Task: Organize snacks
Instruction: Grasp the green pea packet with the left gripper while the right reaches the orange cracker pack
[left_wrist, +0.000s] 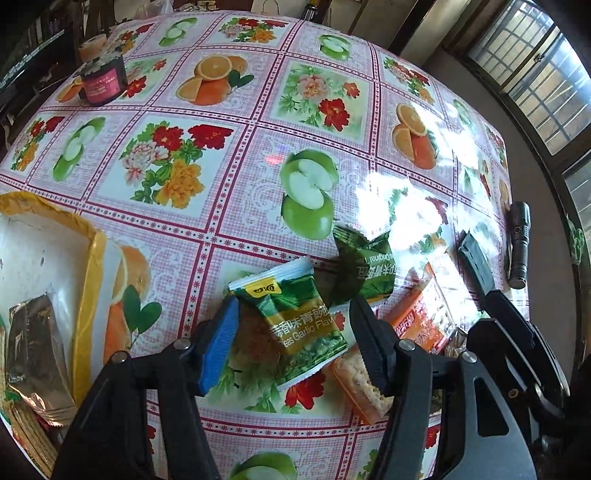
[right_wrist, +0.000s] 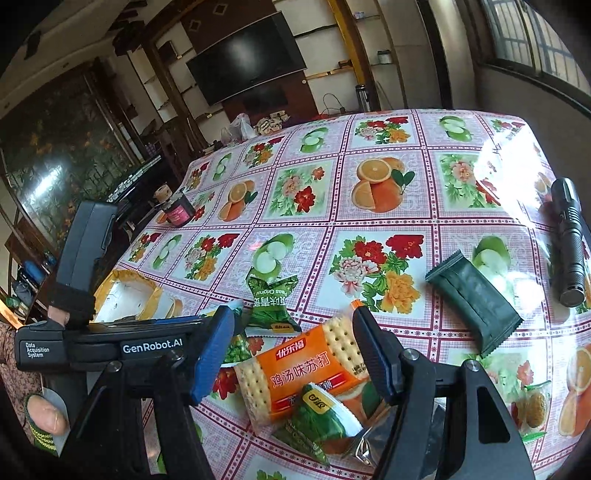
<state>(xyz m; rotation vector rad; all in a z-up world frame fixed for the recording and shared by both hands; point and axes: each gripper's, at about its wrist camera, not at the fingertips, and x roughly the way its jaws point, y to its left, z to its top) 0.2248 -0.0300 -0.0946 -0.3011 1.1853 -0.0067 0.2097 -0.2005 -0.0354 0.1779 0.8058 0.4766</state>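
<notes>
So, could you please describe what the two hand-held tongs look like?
Both tongs are black, each with one blue ribbed pad and one black finger, joined by silver pins. The left unit reads "GenRobot.AI" and "Data Acquisition System".

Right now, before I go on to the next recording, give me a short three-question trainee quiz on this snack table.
1. True or false: the garlic pea packet lies between the fingers of the left tool, whose pads are not yet pressing on it.
2. Which snack lies under the right tool? A) the dark green packet B) the orange cracker pack C) the dark jar
3. Fill in: the black ______ lies near the table's edge on the window side, beyond the dark green packet.

Key: 1 true; 2 B; 3 flashlight
</notes>
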